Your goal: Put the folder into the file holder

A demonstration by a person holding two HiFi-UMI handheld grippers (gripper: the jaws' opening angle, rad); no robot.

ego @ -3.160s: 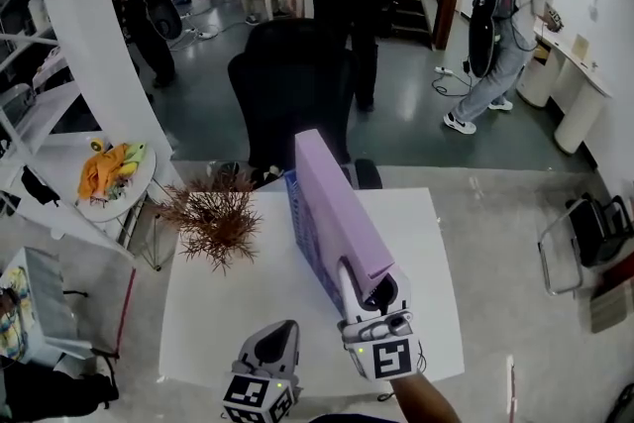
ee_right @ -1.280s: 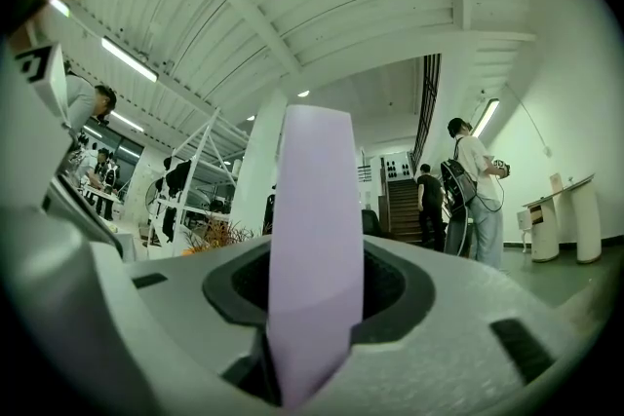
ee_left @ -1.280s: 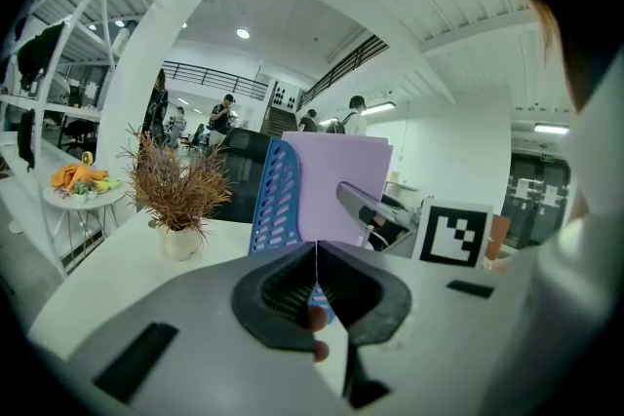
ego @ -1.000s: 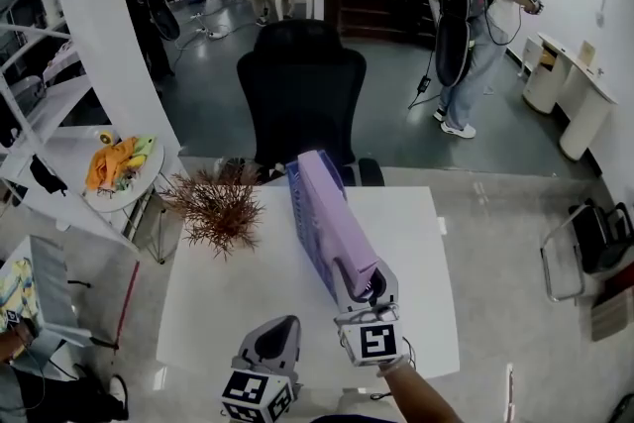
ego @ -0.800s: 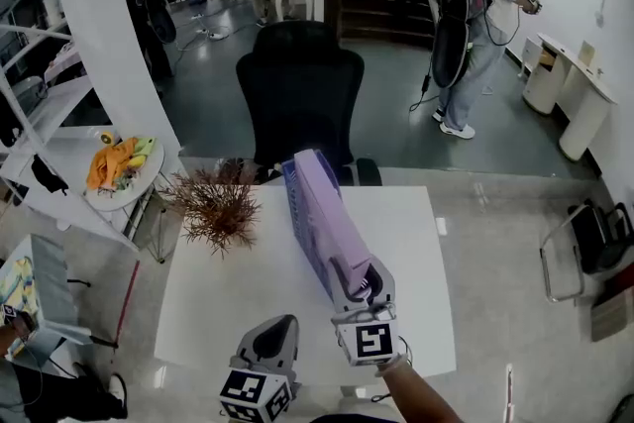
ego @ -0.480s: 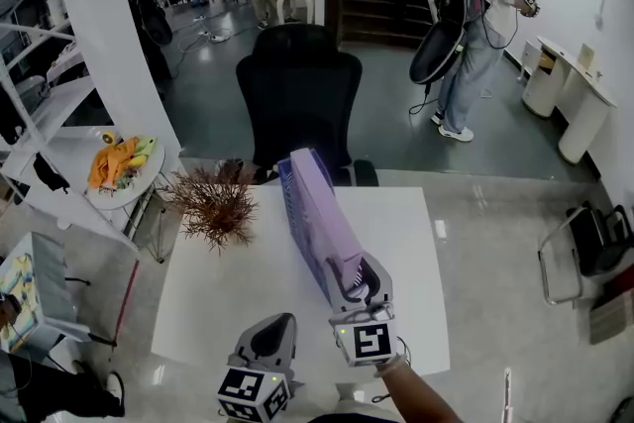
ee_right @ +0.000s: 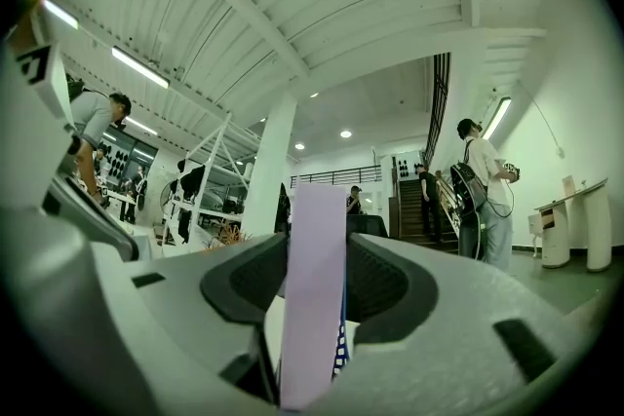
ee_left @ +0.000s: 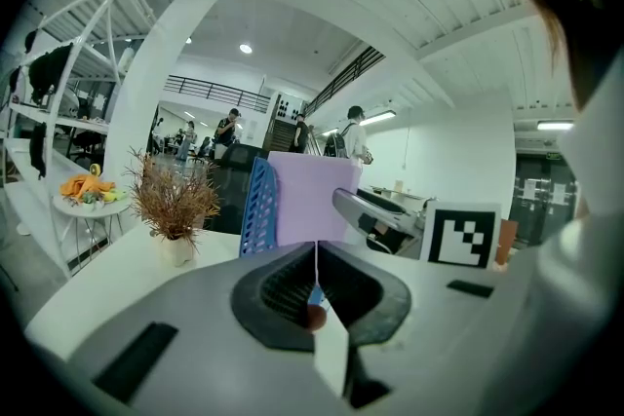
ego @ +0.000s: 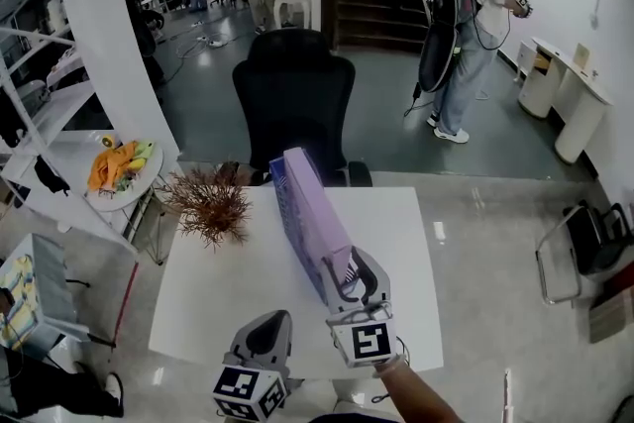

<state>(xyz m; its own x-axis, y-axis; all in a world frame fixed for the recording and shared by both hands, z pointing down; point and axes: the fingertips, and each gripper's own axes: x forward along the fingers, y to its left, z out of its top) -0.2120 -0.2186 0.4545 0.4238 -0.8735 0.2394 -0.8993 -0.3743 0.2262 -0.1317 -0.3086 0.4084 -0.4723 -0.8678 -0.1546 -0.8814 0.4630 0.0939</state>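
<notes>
A purple folder (ego: 312, 208) stands on edge, running away from me across the white table (ego: 396, 243). It lies close along the blue slotted file holder (ego: 285, 218), and I cannot tell how deep it sits in it. My right gripper (ego: 347, 272) is shut on the folder's near end. In the right gripper view the folder (ee_right: 317, 239) fills the gap between the jaws, with the blue holder (ee_right: 340, 346) just below. My left gripper (ego: 269, 324) hangs over the table's near edge, shut and holding nothing; its own view shows the folder (ee_left: 314, 200) and holder (ee_left: 255, 207) ahead.
A dried brown plant in a small vase (ego: 210, 208) stands on the table's left part. A black office chair (ego: 294, 104) is pushed up behind the table. A round side table with fruit (ego: 117, 168) and a white pillar (ego: 94, 25) are at the left. People stand in the background.
Since the earliest frame the folder has come lower along the blue holder. Over the last second the right gripper and folder shifted only slightly; people behind have walked.
</notes>
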